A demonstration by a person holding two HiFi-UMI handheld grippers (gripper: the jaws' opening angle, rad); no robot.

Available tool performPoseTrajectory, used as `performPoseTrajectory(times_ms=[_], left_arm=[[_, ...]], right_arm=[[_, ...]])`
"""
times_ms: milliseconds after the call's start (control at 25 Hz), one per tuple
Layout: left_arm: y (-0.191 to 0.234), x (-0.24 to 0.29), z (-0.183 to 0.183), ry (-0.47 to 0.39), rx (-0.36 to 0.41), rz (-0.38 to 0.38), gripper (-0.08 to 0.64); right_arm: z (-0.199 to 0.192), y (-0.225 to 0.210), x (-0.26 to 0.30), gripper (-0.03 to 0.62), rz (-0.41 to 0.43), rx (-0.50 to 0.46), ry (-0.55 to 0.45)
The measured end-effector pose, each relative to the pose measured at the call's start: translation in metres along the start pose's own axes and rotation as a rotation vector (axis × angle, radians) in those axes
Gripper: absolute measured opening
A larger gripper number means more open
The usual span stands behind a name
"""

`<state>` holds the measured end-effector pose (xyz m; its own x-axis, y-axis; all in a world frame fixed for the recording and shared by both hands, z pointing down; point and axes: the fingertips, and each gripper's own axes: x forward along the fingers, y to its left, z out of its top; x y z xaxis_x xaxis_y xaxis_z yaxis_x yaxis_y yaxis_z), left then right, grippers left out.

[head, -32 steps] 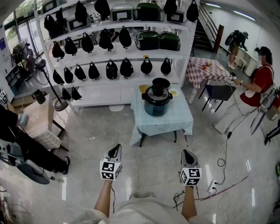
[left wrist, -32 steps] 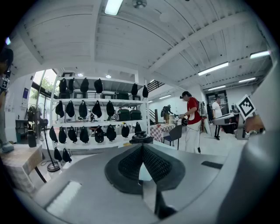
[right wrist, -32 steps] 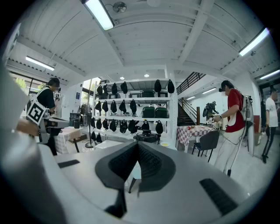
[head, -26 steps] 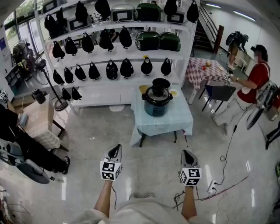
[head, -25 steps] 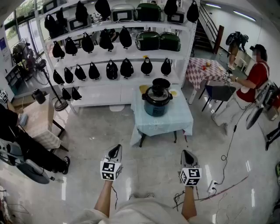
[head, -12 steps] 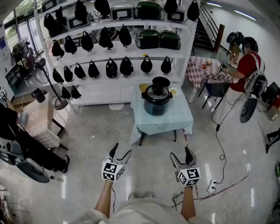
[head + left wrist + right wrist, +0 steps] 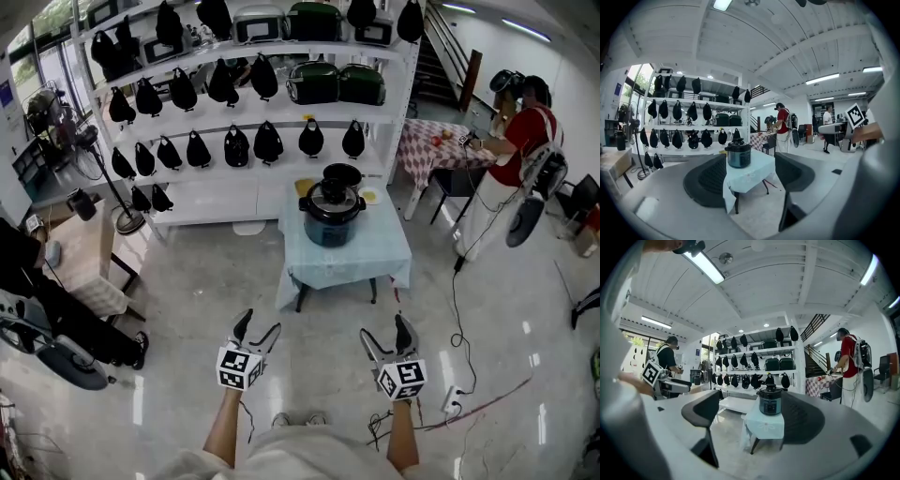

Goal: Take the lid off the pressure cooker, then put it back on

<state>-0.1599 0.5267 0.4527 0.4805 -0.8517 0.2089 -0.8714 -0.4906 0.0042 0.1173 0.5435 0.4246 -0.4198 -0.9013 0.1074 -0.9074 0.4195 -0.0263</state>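
The pressure cooker (image 7: 330, 210) sits on the desk (image 7: 364, 251), with its lid (image 7: 333, 191) on top. A big shelf (image 7: 246, 202) stands just behind the desk. The left gripper (image 7: 260, 323) and right gripper (image 7: 383, 328) are side by side above the floor (image 7: 187, 300), well in front of the desk. A person (image 7: 514, 141) stands off to the right.

Glossy pressure cooker (image 7: 330, 212), matt tablecloth (image 7: 351, 255), polished, perhaps stone, floor (image 7: 187, 302).

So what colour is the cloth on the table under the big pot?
Pale blue. The tablecloth shows best in the head view.
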Motion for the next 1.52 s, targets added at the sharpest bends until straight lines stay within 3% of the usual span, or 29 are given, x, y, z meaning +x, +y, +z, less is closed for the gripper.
performPoseTrajectory(times_ms=[480, 840, 1160, 1520], left_arm=[[-0.041, 0.024, -0.005, 0.023, -0.019, 0.008, 0.308], [-0.037, 0.049, -0.015, 0.031, -0.034, 0.032, 0.308], [-0.002, 0.100, -0.010, 0.026, -0.036, 0.028, 0.308], [0.071, 0.187, 0.019, 0.003, -0.032, -0.002, 0.308]], right_arm=[[-0.005, -0.038, -0.007, 0.379, 0.024, -0.018, 0.024], [-0.018, -0.059, 0.016, 0.379, 0.043, -0.019, 0.046], [-0.016, -0.081, 0.072, 0.378, 0.032, -0.023, 0.048], [0.008, -0.104, 0.180, 0.377, 0.015, -0.039, 0.043]])
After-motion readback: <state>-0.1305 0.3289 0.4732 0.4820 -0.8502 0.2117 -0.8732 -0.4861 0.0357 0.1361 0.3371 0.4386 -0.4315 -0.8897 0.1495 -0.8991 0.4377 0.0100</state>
